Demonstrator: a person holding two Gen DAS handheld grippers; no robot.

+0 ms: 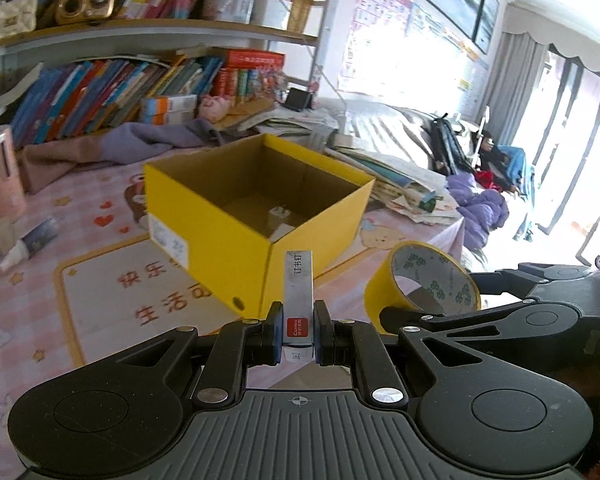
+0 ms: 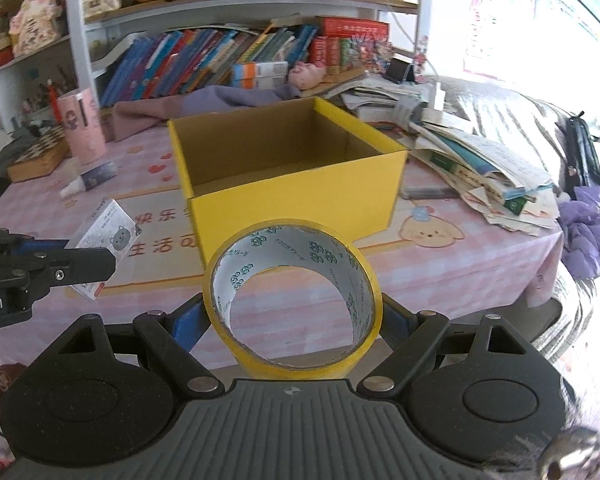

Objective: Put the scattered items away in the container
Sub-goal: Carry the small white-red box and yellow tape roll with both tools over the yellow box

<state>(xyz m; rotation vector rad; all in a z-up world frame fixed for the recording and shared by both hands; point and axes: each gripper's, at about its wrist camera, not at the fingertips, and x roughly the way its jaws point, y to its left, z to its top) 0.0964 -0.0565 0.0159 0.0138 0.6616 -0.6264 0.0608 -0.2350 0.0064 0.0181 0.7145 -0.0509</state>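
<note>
We carry both loads toward the yellow box (image 2: pixel 292 176): our left gripper (image 1: pixel 298 330) pinches the staple box (image 1: pixel 298 300), our right gripper (image 2: pixel 294 320), spread wide, clasps the tape roll (image 2: pixel 292 296); next, hover over its opening and release.

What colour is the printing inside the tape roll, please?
Green logos on the white core of the yellow tape roll; right wrist view shows it best.

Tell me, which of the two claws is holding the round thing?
The right claw: it grips the yellow tape roll across its width. The left claw pinches a slim staple box instead, both short of the yellow box.
</note>
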